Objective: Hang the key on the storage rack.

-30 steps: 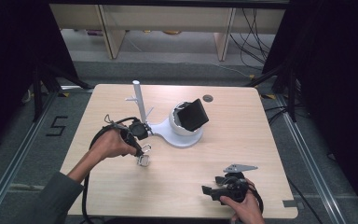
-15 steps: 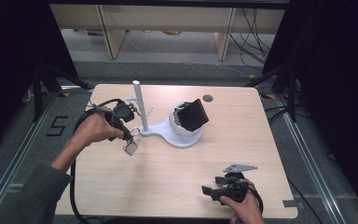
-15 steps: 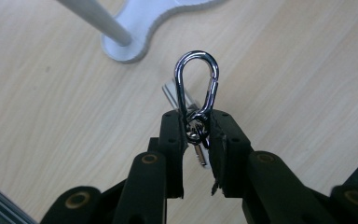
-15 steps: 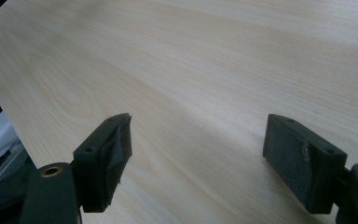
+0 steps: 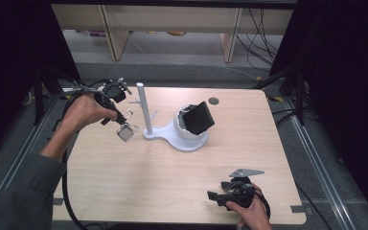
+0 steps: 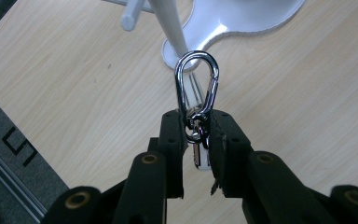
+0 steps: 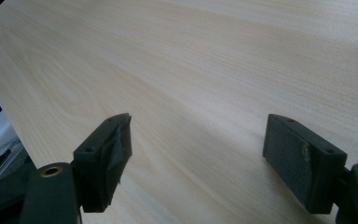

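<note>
My left gripper point(image 5: 120, 117) is raised above the table's left side, just left of a white stand's upright post point(image 5: 143, 109). It is shut on a key ring with a silver carabiner point(image 6: 196, 81), whose loop sticks out past the jaws toward the post point(image 6: 170, 23). A small square tag point(image 5: 125, 133) hangs below the grip. Low at the table's front right, my right gripper point(image 5: 214, 195) stands open, its jaws point(image 7: 196, 149) wide apart over bare wood with nothing between them.
The white stand's base point(image 5: 191, 141) carries a rounded white holder with a black block point(image 5: 199, 117) tilted in it. Short pegs point(image 5: 136, 101) stick out from the post. A dark round hole point(image 5: 213, 100) sits near the table's far edge. Cables trail off the left edge.
My left hand has lifted the key ring off the table and carried it up and to the far left, beside the post. The right hand has kept still.
</note>
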Demonstrator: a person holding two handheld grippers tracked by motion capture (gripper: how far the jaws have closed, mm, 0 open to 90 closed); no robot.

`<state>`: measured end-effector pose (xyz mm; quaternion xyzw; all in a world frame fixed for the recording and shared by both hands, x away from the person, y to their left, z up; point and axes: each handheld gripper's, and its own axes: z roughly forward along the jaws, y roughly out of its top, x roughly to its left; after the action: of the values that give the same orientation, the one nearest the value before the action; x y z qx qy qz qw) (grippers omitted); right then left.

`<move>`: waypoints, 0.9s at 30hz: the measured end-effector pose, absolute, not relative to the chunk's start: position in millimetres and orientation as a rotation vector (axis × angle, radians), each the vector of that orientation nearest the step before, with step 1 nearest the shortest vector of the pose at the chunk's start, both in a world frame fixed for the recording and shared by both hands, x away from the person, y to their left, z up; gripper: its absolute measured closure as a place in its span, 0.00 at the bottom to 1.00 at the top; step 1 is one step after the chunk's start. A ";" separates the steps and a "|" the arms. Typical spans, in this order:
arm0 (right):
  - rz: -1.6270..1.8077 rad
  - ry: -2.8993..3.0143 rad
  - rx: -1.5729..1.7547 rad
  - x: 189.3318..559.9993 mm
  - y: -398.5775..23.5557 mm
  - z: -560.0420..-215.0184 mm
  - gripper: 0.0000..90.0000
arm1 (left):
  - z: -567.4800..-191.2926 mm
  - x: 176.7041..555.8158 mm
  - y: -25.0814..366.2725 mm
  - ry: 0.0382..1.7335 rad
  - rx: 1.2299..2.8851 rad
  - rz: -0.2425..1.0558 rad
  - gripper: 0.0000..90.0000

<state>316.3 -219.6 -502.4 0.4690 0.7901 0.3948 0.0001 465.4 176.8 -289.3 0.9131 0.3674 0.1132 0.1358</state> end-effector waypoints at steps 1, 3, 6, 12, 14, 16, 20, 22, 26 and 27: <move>1.240 2.482 1.472 316.3 -219.6 -502.5 0.27 | -285.5 469.0 178.4 1.072 2.641 0.336 0.84; 1.240 2.481 1.473 316.0 -219.5 -502.4 0.27 | -284.3 470.1 178.6 1.085 2.637 0.331 0.84; 1.236 2.485 1.462 316.4 -219.7 -503.1 0.27 | -281.8 474.6 180.2 1.110 2.623 0.336 0.83; 1.221 2.493 1.461 315.8 -219.3 -503.0 0.27 | -279.7 485.4 181.7 1.107 2.608 0.359 0.84; 1.239 2.496 1.460 316.2 -218.7 -503.8 0.27 | -279.7 486.2 180.9 1.113 2.603 0.363 0.84; 1.243 2.498 1.448 316.7 -218.5 -504.4 0.27 | -279.0 489.9 179.9 1.119 2.594 0.359 0.83; 1.248 2.507 1.465 315.6 -217.7 -503.7 0.27 | -280.7 495.6 176.4 1.135 2.595 0.356 0.83; 1.253 2.501 1.462 315.6 -217.9 -503.7 0.27 | -282.4 499.0 175.8 1.147 2.594 0.362 0.83; 1.223 2.492 1.480 315.3 -218.1 -502.6 0.27 | -286.2 504.0 176.5 1.164 2.584 0.361 0.83; 1.239 2.499 1.471 315.3 -218.4 -502.3 0.27 | -287.1 504.2 176.0 1.160 2.586 0.352 0.83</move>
<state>315.3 -218.4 -502.3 0.4663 0.7926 0.3928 -0.0059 504.2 176.0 -287.1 0.8963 0.4020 0.1219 0.1424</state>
